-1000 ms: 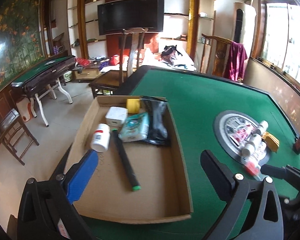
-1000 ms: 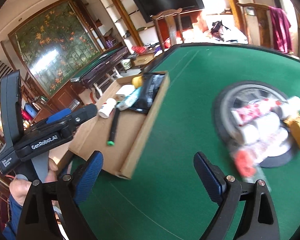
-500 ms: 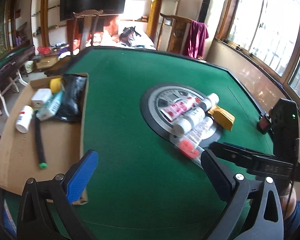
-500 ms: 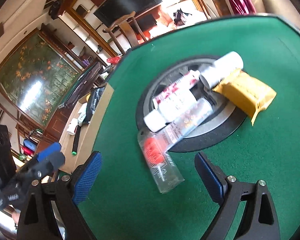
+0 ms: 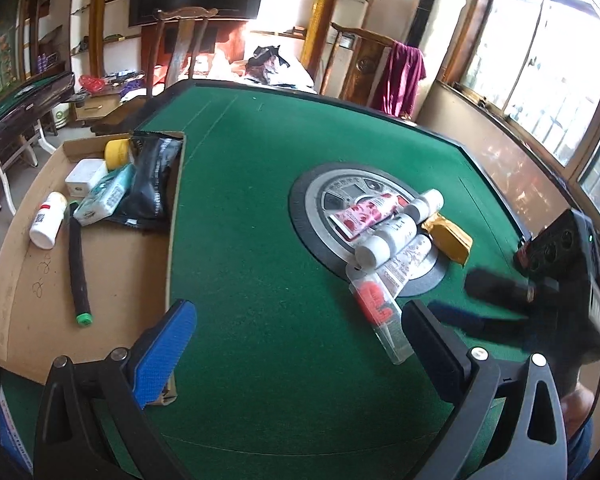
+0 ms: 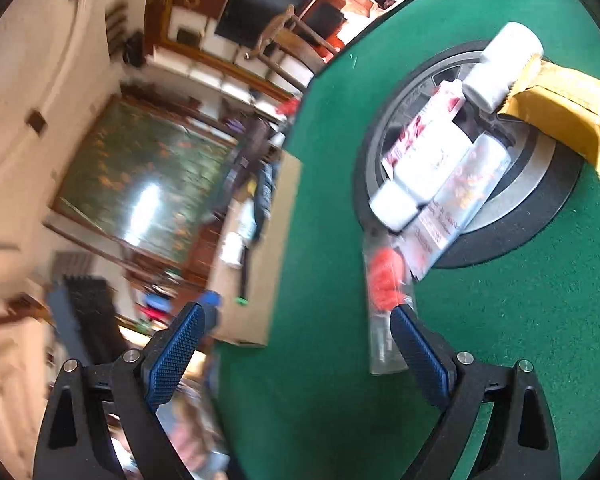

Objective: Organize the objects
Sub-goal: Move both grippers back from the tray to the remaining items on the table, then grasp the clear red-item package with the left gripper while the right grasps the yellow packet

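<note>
Both grippers were spread wide and held nothing. The left gripper [image 5: 296,344] hovered over the green table [image 5: 268,184] beside the cardboard tray [image 5: 132,256]. The right gripper [image 6: 296,352] sat just short of the clear packet [image 6: 384,296], apparently untouched, at the round centre disc [image 6: 540,208] piled with bottles [image 6: 424,168].

Left wrist view set above the green table [image 5: 260,184], facing forward across it, cardboard tray [image 5: 112,264] left of its fingers, right wrist view lower, nearer, tilted, both sharing the round centre panel [image 6: 540,216] ahead.
</note>
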{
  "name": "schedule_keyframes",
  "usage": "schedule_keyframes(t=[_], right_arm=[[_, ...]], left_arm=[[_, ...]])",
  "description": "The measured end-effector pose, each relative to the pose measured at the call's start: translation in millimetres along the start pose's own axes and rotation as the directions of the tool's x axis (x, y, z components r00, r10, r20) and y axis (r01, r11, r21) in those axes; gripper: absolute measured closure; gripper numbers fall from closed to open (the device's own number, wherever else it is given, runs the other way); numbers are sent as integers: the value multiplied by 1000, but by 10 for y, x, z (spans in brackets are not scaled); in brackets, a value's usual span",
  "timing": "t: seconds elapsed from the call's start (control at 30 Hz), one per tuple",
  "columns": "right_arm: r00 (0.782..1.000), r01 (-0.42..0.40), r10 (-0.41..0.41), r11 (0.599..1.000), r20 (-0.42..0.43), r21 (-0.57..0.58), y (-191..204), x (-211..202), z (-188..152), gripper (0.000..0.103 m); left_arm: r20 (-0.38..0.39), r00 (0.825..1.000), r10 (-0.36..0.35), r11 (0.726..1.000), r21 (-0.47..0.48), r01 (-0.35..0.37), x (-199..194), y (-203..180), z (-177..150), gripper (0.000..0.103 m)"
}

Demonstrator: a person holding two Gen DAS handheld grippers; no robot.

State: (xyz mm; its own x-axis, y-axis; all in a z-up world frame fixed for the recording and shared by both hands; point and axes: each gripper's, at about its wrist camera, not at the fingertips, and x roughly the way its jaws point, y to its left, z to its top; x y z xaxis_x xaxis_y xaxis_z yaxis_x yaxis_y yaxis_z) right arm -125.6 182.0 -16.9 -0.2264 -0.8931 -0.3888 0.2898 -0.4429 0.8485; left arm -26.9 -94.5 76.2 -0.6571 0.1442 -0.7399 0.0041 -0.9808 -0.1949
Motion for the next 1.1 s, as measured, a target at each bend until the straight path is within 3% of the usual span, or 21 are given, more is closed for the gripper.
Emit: schedule_keyframes(t=[0.03,0.1,0.17,0.2,0.3,0.4,0.5,0.6,0.67,0.83,0.9,1.07,1.1], right_arm=[[999,23,-24,1000,38,19,-24,-82,22,5],[981,149,-150,989,122,14,-25,-269,67,6],[934,304,-296,953,199,-13,9,-439,111,6],[919,336,-325,942,224,-14,18,-513,115,6],[912,328,-319,945,258,12,9,-668,145,6],[909,320,-313,947,276,21,36,-745,147,6],[907,310,-303,950,293,21,38,-869,130,6],[905,301,-293,953,308,23,60,-901,163,6],[903,299,-292,954,315,24,69,-930,163,6],[891,327,-314,945,328,16,82,-934,200,6],[871,367,-345,930,349,4,90,-984,228,6],[773,548,-503,836,386,-8,19,-1064,337,6],[762,562,-519,827,388,1,-13,-1067,354,6]], left_arm=[[-21,1000,-2,1000,26,2,56,-82,4,1],[-59,998,-1,999,49,4,168,-212,5,1],[-105,994,1,999,48,4,326,-355,20,1],[-130,991,5,999,45,1,422,-437,41,1],[-186,982,42,999,27,-37,622,-580,82,1],[-212,968,136,990,64,-125,820,-728,105,6],[-226,954,198,979,97,-181,958,-806,105,22],[-257,946,198,979,103,-177,1075,-783,50,65],[-247,947,203,977,115,-180,1083,-763,28,74],[-231,954,190,977,139,-161,992,-576,-36,76],[-223,958,181,978,140,-152,960,-478,-49,75],[-159,971,176,975,162,-150,924,-373,-88,72],[-147,974,174,975,165,-149,924,-383,-108,72]])
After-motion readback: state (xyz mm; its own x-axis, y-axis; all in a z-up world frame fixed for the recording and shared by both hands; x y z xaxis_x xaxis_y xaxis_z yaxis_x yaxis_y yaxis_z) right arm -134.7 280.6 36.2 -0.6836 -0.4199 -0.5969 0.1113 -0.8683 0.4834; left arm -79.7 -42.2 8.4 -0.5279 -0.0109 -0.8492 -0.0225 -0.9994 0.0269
